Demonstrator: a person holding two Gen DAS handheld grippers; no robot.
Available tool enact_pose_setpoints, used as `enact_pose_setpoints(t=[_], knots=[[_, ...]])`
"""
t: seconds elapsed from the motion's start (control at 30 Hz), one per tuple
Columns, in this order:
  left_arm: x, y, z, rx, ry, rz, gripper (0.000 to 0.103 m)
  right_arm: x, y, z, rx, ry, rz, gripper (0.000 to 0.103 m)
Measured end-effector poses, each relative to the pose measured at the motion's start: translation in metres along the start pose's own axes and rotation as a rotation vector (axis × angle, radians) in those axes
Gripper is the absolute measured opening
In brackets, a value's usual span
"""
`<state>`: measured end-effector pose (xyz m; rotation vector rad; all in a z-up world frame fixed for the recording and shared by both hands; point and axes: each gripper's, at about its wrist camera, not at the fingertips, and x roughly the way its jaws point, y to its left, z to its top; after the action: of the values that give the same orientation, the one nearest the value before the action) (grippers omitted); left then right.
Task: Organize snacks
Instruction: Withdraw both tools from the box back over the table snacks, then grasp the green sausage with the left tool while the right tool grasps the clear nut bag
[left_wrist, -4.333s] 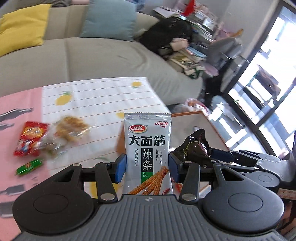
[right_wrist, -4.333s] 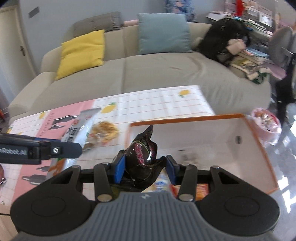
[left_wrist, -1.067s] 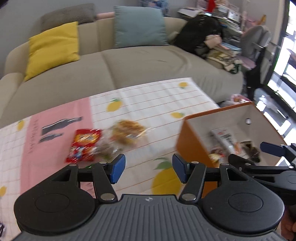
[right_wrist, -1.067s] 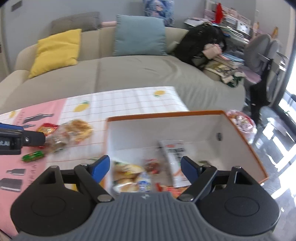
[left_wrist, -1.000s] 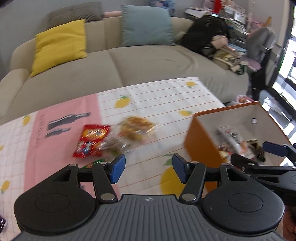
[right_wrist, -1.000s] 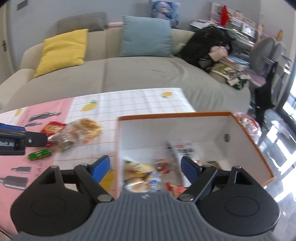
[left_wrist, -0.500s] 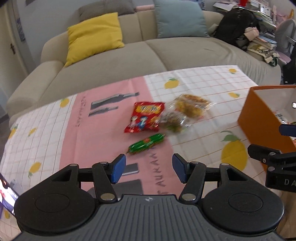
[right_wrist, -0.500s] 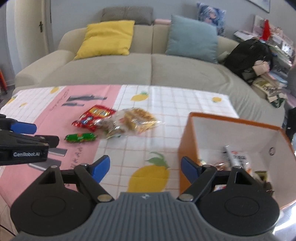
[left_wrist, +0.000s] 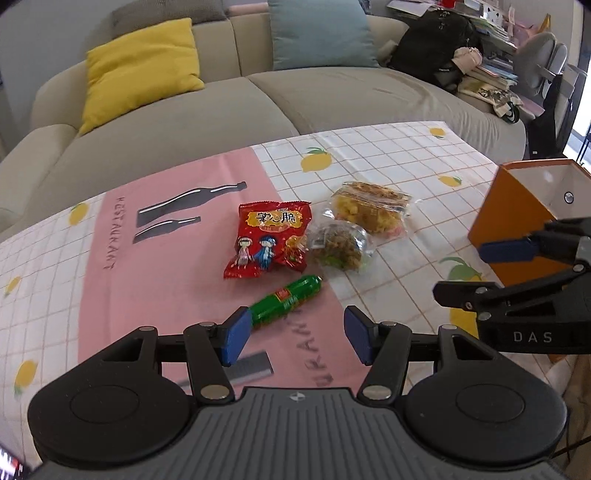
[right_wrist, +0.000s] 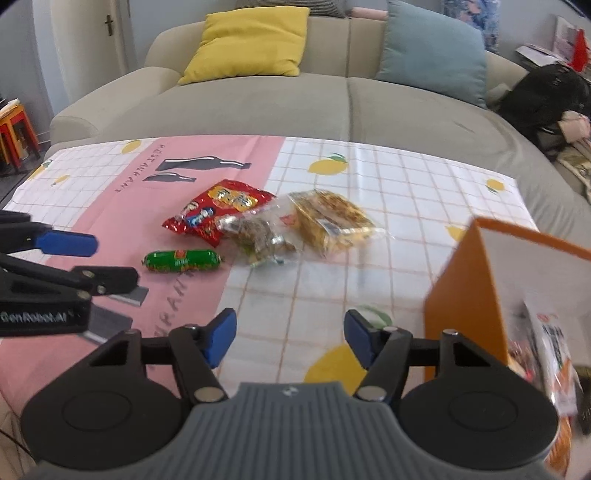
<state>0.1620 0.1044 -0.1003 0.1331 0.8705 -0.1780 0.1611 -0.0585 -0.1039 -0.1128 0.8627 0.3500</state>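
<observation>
Several snacks lie on the tablecloth: a red packet (left_wrist: 269, 234) (right_wrist: 218, 209), a green sausage stick (left_wrist: 286, 301) (right_wrist: 183, 260), a clear bag of brown bits (left_wrist: 341, 245) (right_wrist: 258, 236) and a clear bag of yellow pastry (left_wrist: 369, 206) (right_wrist: 328, 218). My left gripper (left_wrist: 295, 334) is open and empty, just short of the sausage stick's near end. My right gripper (right_wrist: 288, 336) hovers empty over the white checked cloth; its jaws are closing. The orange box (left_wrist: 511, 221) (right_wrist: 469, 291) at the right holds several packets.
A checked cloth with a pink panel (left_wrist: 173, 266) covers the table. A beige sofa (right_wrist: 332, 107) with a yellow and a blue cushion stands behind it. A small grey card (left_wrist: 251, 367) lies near my left fingers. A black bag, a chair and papers clutter the right.
Both grippers swung left from the box and sank toward the loose snacks. The snacks now sit larger and nearer. The right jaws have narrowed.
</observation>
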Motion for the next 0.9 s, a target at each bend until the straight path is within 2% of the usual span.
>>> enact_pose_setpoints(t=[0.1,0.37,0.57,0.77,0.9], knots=[[0.018,0.012,0.008,0.001,0.025,-0.050,0.069,0.018,0.002,0.016,-0.023,-0.003,0.037,0.062],[0.059,0.023,0.014,0.088,0.079,-0.099,0.069,0.061,0.013,0.049,-0.122,-0.020,0.064,0.056],[0.083,0.023,0.016,0.139,0.122,-0.144,0.068,0.092,0.012,0.067,-0.122,0.011,0.090,0.052],[0.091,0.023,0.014,0.121,0.153,-0.148,0.061,0.115,0.014,0.071,-0.109,0.049,0.106,0.052],[0.093,0.021,0.014,0.092,0.194,-0.133,0.051,0.125,0.015,0.066,-0.092,0.071,0.106,0.045]])
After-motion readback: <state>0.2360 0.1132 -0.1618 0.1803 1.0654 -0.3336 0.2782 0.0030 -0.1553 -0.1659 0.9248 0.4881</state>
